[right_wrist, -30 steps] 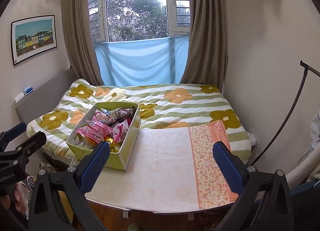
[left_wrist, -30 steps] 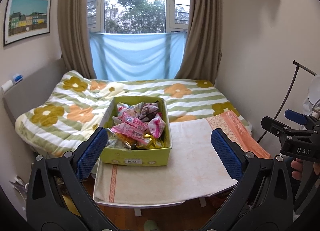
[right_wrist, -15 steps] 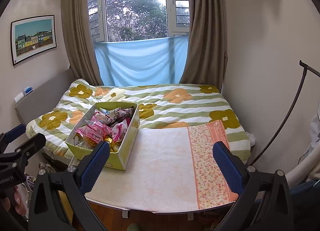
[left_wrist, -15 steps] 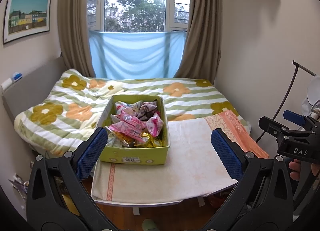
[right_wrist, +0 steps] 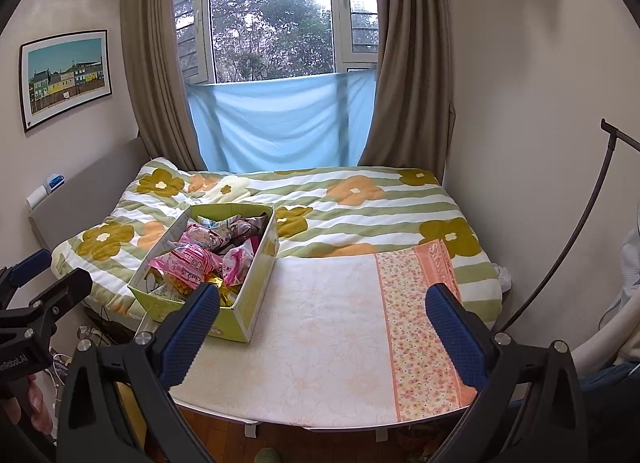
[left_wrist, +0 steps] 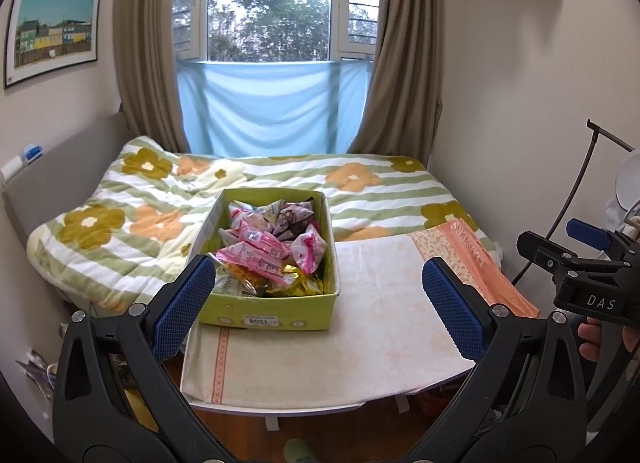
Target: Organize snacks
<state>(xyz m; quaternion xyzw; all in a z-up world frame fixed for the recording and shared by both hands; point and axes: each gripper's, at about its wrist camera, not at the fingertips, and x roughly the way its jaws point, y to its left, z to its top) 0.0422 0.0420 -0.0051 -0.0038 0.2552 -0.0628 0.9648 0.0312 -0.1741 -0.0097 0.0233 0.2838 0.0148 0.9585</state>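
A green cardboard box (left_wrist: 267, 310) full of snack packets (left_wrist: 264, 251), mostly pink with some gold and dark ones, stands on the left part of a small cloth-covered table (left_wrist: 380, 311). In the right wrist view the box (right_wrist: 256, 303) and its snack packets (right_wrist: 196, 263) sit at the table's (right_wrist: 332, 327) left edge. My left gripper (left_wrist: 318, 303) is open and empty, held in front of the table facing the box. My right gripper (right_wrist: 322, 327) is open and empty, facing the bare cloth to the right of the box.
A bed with a flowered green-striped quilt (left_wrist: 280, 187) lies behind the table, under a curtained window (left_wrist: 276, 3). A black lamp stand (right_wrist: 580, 231) leans at the right wall. Wooden floor (left_wrist: 320, 431) shows below the table's front edge.
Both grippers have drifted very slightly; the box and table sit a little lower and closer in the left wrist view. Both jaws stay open.
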